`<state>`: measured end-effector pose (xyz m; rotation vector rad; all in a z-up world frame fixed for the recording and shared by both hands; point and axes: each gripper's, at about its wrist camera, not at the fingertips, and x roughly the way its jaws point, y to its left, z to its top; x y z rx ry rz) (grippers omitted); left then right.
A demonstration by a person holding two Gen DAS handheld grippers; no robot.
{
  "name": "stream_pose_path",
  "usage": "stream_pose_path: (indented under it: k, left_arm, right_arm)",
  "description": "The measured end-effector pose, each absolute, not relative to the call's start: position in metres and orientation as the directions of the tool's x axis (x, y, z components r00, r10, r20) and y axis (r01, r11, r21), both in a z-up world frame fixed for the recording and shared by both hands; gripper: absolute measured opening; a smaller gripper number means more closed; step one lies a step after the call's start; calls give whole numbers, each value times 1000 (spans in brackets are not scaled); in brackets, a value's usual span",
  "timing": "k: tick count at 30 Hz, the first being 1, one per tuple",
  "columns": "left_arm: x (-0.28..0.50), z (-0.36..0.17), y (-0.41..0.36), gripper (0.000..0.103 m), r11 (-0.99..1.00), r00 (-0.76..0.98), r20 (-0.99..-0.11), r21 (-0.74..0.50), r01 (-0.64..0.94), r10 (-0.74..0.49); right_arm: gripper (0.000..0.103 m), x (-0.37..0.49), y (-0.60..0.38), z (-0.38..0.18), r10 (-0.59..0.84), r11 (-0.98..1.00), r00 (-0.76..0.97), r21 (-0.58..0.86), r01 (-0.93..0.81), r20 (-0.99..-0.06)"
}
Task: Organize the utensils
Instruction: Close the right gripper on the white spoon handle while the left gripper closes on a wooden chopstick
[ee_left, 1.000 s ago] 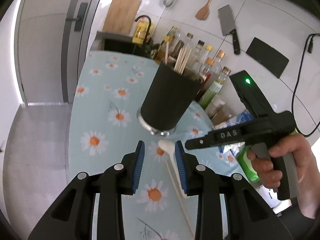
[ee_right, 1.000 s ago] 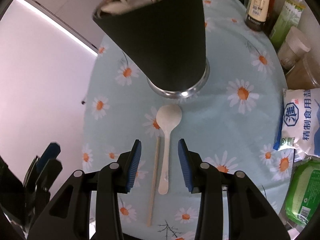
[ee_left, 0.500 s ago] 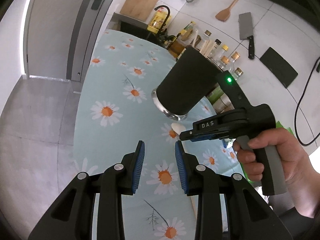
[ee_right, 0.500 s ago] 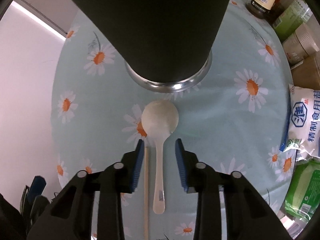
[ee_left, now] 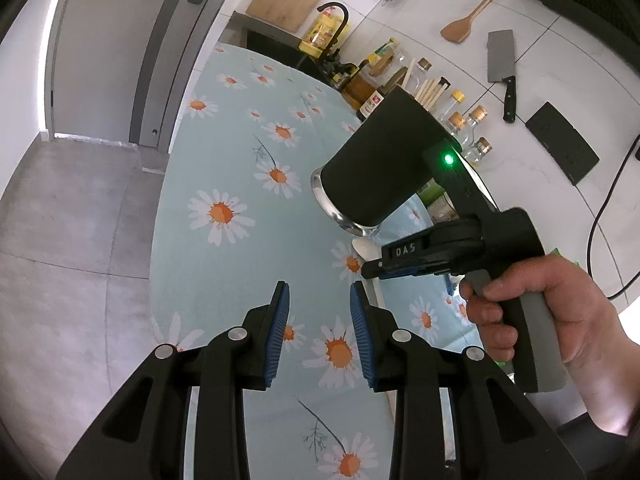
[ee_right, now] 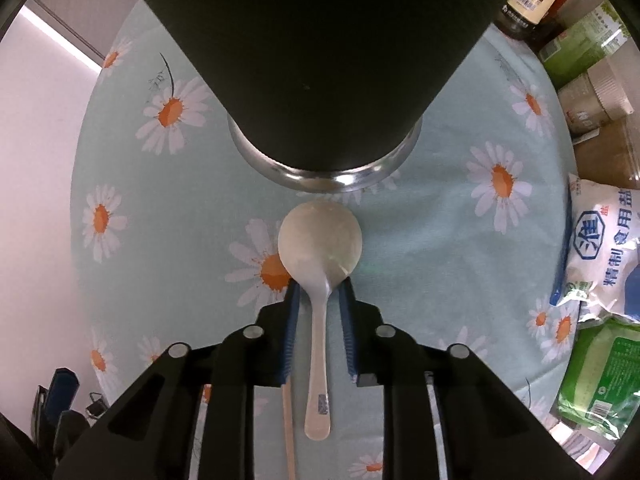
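Observation:
A white spoon (ee_right: 320, 240) lies on the daisy tablecloth (ee_right: 160, 208), its bowl just in front of the black utensil holder (ee_right: 320, 60). My right gripper (ee_right: 320, 292) points straight down over the spoon's neck. Its jaws are closing, with the neck between the blue pads and a thin gap still showing on each side. A wooden chopstick (ee_right: 288, 420) lies left of the spoon's handle. In the left wrist view, my left gripper (ee_left: 319, 300) hovers open over the cloth with nothing between its fingers. It is left of the right gripper (ee_left: 372, 268) and of the holder (ee_left: 384, 168), which has chopsticks in it.
A salt bag (ee_right: 600, 248) and a green packet (ee_right: 600, 368) lie at the table's right. Bottles (ee_left: 472, 120) stand behind the holder by the wall, where a cleaver (ee_left: 502, 64) hangs. The table's left edge (ee_left: 160, 216) drops to a grey floor.
My right gripper came down over the spoon and its jaws narrowed around the neck. My left gripper drifted left and lower, off the spoon, its gap unchanged.

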<state>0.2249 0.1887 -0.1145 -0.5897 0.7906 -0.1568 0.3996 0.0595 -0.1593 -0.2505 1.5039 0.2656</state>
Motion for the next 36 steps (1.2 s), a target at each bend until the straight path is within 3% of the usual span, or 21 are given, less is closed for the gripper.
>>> stream_pose_path:
  k: [18,36]
  left_arm:
    - [245,-121,155,30,841,634,-661,-541,-30,-402]
    - [276,-147,69,30,930,427,-846,-366,-31,-319]
  right_arm:
    - [10,381,30,-136,137,930,60,108,-351,-989]
    - [9,379,-52,-87,398,854,77,338,-397,-914]
